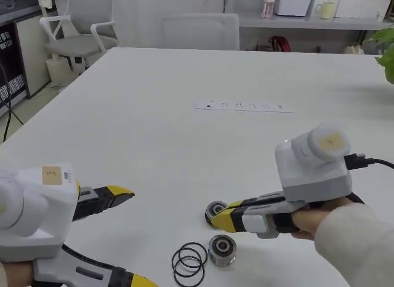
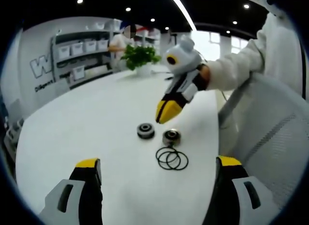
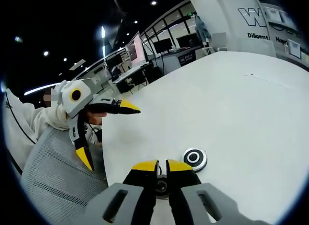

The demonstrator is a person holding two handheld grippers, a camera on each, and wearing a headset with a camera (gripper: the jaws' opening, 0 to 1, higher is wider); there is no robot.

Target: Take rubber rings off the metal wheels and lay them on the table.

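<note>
- Head view, back of the table (image 1: 154, 114): a chair (image 1: 74, 44) at far left, a power strip (image 1: 243, 106) flat at the middle, and a plant (image 1: 386, 53) cut off by the right edge.
- Along the near edge, from the left: left gripper (image 1: 135, 238), rings (image 1: 189, 262), near wheel (image 1: 222, 249), far wheel (image 1: 215, 211), right gripper (image 1: 225, 218).
- The rings are a few black loops lying flat and overlapping, just beside the near wheel.
- The right gripper's tip covers one side of the far wheel.
- Right gripper view: a wheel (image 3: 194, 158) lies in the clear just right of the tips, and the other is half hidden behind the jaws.
- Whether either wheel carries a ring is too small to tell.
- Left gripper: jaws spread wide, holding nothing and apart from the parts. In its own view the rings and both wheels lie ahead between the jaws.
- Right gripper, held in a hand with a pale sleeve (image 1: 363, 244): jaws together with nothing visible between them. Whether the tip touches the far wheel I cannot tell.
</note>
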